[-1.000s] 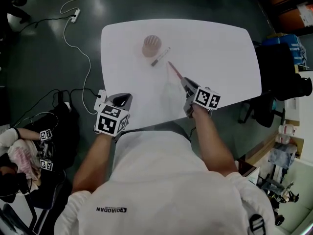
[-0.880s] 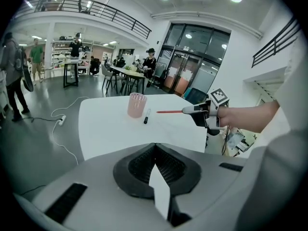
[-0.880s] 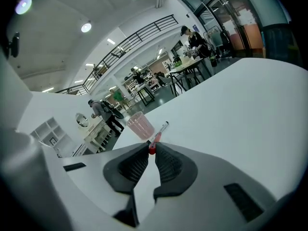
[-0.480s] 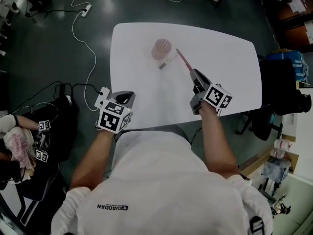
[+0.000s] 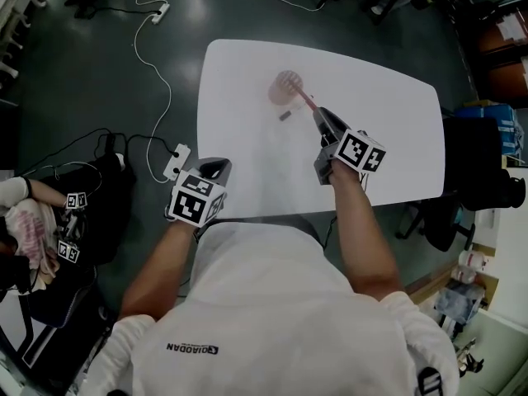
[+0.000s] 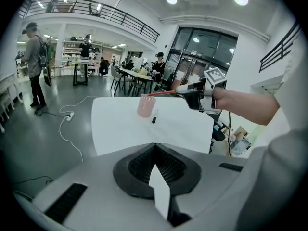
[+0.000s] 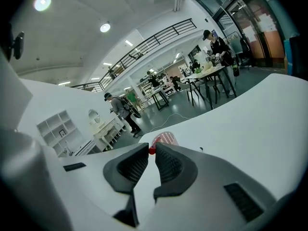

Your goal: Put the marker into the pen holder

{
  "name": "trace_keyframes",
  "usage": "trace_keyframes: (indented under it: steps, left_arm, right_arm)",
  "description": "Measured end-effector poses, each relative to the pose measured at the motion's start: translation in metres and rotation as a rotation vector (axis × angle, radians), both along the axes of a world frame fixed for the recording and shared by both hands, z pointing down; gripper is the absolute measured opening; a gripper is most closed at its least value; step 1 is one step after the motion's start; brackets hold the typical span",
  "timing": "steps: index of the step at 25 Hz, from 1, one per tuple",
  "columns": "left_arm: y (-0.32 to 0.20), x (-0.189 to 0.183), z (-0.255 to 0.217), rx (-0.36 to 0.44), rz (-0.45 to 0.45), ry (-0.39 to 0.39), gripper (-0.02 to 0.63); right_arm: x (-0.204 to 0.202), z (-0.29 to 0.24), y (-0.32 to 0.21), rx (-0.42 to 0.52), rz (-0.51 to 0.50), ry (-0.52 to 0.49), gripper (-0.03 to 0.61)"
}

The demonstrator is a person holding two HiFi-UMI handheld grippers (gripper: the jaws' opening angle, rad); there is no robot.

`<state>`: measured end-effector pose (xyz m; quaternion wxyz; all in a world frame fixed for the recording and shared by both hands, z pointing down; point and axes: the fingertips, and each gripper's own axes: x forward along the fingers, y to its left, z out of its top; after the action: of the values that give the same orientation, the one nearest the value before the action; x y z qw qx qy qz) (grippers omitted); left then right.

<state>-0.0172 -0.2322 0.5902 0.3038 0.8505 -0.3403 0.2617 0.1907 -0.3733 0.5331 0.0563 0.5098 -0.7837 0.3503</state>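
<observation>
Right gripper [image 5: 324, 120] clamped on the marker [image 5: 304, 102], tip over the pen holder [image 5: 283, 87]: best tipped upright above its mouth before letting go.

Two handheld grippers appearing, the left gripper [image 5: 216, 164] and the right gripper [image 5: 318, 112], one white table [image 5: 388, 130] standing, one pink pen holder [image 5: 285, 85] sitting on it, two markers showing, one red marker [image 5: 305, 101] and one black-tipped marker [image 5: 284, 115].
</observation>
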Motion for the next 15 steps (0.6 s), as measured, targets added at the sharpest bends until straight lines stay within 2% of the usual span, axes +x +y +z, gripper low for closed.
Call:
trace_keyframes:
  steps: [8,15]
  left_arm:
    - [-0.002,-0.014,-0.003,0.009,-0.025,-0.006,0.026]
    - [-0.001,-0.021,0.0,0.007,-0.049,0.001,0.026]
  right_arm:
    - [-0.006,0.013,-0.009,-0.025,0.0,0.046,0.063]
    - [-0.008,0.01,-0.019,-0.001,0.028,0.025,0.075]
